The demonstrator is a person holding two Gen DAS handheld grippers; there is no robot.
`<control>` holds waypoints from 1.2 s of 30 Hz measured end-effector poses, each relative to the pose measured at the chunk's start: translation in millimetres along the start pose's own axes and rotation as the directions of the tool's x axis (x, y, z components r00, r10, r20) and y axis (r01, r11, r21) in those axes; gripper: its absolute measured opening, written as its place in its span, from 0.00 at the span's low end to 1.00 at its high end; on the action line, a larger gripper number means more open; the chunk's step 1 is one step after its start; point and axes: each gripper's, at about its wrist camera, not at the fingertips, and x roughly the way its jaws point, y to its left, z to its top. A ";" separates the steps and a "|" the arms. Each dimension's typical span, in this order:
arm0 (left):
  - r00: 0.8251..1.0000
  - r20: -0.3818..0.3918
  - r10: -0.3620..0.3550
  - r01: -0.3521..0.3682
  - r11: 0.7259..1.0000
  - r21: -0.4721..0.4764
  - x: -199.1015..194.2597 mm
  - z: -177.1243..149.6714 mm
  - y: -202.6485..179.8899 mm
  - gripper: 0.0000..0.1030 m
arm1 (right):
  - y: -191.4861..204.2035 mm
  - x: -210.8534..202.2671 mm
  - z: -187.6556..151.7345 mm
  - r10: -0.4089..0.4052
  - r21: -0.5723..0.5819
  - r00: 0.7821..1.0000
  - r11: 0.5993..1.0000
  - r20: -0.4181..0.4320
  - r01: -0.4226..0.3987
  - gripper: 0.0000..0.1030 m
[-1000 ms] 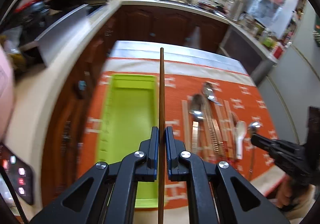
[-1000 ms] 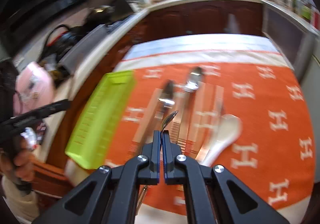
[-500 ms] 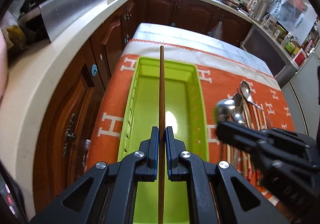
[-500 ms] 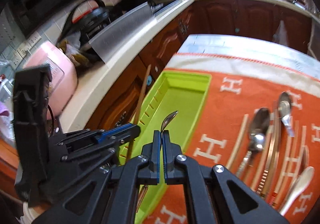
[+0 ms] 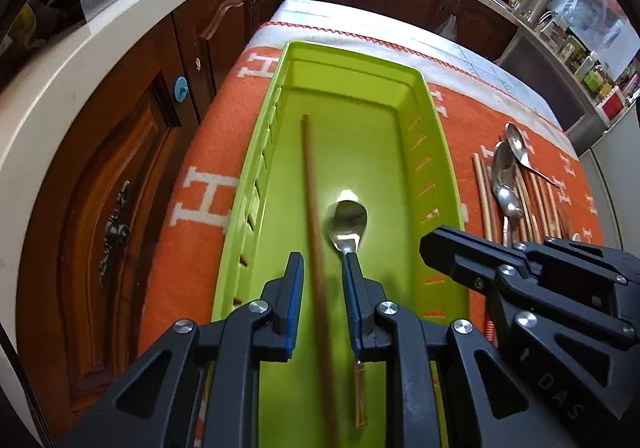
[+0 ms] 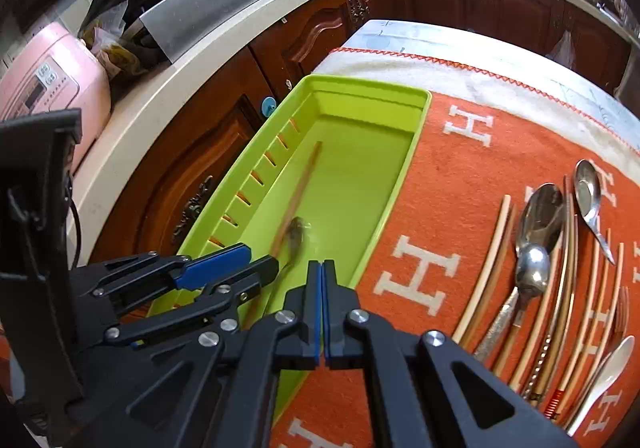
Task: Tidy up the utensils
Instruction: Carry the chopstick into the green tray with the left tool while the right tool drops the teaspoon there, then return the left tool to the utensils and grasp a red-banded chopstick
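A lime-green tray (image 5: 432, 151) (image 6: 416, 115) lies on the orange cloth. Inside it are a brown chopstick (image 5: 312, 183) (image 6: 300, 183) and a small metal spoon (image 5: 347, 221) (image 6: 296, 238), both blurred as if dropping. My left gripper (image 5: 322, 272) (image 6: 256, 260) is open above the tray's near end, the chopstick loose between its fingers. My right gripper (image 6: 322, 280) (image 5: 430, 244) is shut and empty, over the tray's right rim.
Several spoons, chopsticks and a white ceramic spoon (image 6: 604, 376) lie in a row on the cloth (image 6: 460, 183) to the right (image 5: 508, 183). Wooden cabinets (image 5: 120, 167) and a counter (image 6: 168, 87) with a pink appliance (image 6: 44, 79) stand left.
Both grippers moved over the tray. The left opened and let go of the chopstick. The right let the small spoon go and is shut again; both pieces now lie in the tray.
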 end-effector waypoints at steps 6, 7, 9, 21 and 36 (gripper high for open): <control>1.000 -0.014 0.008 -0.007 1.000 0.020 -5.1 -11.3 -9.7 0.19 | 1.3 -2.4 -6.8 -0.039 -0.014 0.999 0.999 -0.004 0.039 0.00; 1.000 -0.017 0.005 -0.005 1.000 0.015 -6.4 -12.1 -10.2 0.21 | 0.5 -4.5 -8.7 -0.031 -0.013 1.000 0.999 -0.001 0.031 0.00; 1.000 -0.022 -0.006 0.006 1.000 0.003 -7.8 -12.3 -10.2 0.24 | -1.0 -7.9 -9.5 -0.021 -0.008 1.000 1.000 0.006 0.021 0.00; 0.994 0.109 0.003 -0.013 0.995 0.098 -64.3 -12.0 -49.6 0.63 | -32.6 -63.4 -22.1 -0.008 0.058 0.995 0.998 0.098 0.003 0.02; 0.994 0.072 -0.078 0.059 0.968 0.244 -70.9 -16.7 -126.4 0.61 | -116.6 -128.2 -68.8 -0.105 0.209 0.977 0.976 0.184 0.066 0.02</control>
